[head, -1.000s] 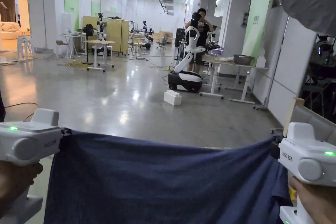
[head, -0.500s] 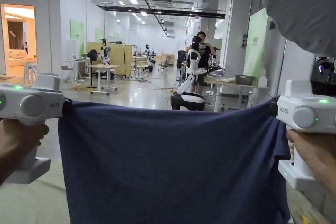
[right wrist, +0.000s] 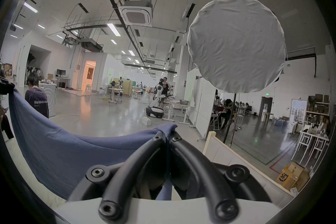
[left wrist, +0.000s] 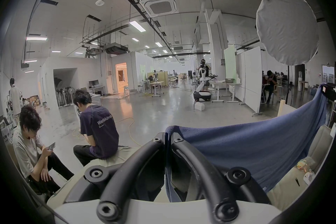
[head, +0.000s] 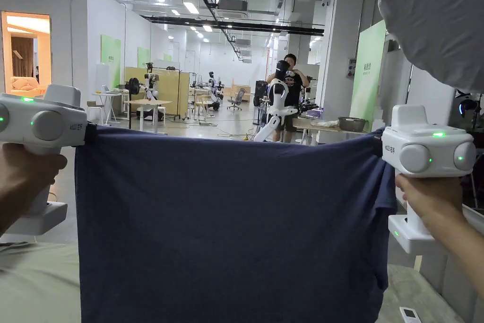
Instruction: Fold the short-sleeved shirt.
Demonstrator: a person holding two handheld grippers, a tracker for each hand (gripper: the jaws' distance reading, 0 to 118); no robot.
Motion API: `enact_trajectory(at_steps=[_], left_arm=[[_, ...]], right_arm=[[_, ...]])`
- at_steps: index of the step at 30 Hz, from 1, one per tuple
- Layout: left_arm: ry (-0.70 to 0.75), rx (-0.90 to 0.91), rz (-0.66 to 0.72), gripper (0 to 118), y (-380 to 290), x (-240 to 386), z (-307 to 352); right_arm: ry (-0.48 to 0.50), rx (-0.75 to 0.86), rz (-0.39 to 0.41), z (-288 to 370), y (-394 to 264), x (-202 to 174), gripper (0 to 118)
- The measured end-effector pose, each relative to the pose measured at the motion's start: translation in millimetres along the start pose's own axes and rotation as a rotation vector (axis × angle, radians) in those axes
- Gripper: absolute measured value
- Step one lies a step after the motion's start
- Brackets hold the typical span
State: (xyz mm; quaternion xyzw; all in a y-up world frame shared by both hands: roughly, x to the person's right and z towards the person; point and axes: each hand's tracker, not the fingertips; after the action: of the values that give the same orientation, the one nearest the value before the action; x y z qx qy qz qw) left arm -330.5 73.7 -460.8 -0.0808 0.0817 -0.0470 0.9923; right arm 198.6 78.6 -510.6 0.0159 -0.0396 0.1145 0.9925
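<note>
A navy short-sleeved shirt (head: 227, 229) hangs in the air as a flat sheet, stretched between both grippers at chest height. My left gripper (head: 87, 127) is shut on its upper left corner, my right gripper (head: 380, 144) on its upper right corner. In the left gripper view the black jaws (left wrist: 168, 138) meet with blue cloth (left wrist: 254, 151) pinched between them. The right gripper view shows its jaws (right wrist: 167, 137) closed on the shirt (right wrist: 63, 148) in the same way. The shirt's lower part drops below the head view.
A pale cloth-covered table (head: 33, 286) lies below the shirt, with a small white remote (head: 410, 314) at its right. A big white diffuser (head: 435, 16) hangs at the upper right. Two people (left wrist: 96, 128) sit near the table's left. A white robot (head: 276, 106) and tables stand far back.
Both grippers have lifted the shirt higher, from low in the picture to chest height, and it now hangs more fully spread. The head camera has tilted up.
</note>
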Motion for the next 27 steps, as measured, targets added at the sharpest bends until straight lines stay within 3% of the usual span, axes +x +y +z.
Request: enact_trajectory(at_steps=[13, 21, 23, 24, 27], left_arm=[[-0.057, -0.074, 0.039, 6, -108.0, 0.3, 5.9], [-0.094, -0.065, 0.049, 6, -185.2, -8.4, 80.8], [-0.096, -0.067, 0.046, 6, -207.2, -9.4, 106.3], [-0.098, -0.075, 0.051, 6, -219.4, -10.9, 118.5], [-0.108, -0.105, 0.075, 6, -253.7, -14.0, 156.3]], right_arm=[[0.019, -0.097, -0.017, 64.9, -105.7, -13.1, 3], [0.042, -0.146, -0.035, 134.2, -162.0, -3.0, 3], [0.045, -0.126, -0.004, 145.0, -172.8, -4.6, 3], [0.055, -0.178, -0.039, 151.9, -183.9, -5.5, 3], [0.066, -0.186, -0.032, 216.2, -212.0, -11.0, 3]])
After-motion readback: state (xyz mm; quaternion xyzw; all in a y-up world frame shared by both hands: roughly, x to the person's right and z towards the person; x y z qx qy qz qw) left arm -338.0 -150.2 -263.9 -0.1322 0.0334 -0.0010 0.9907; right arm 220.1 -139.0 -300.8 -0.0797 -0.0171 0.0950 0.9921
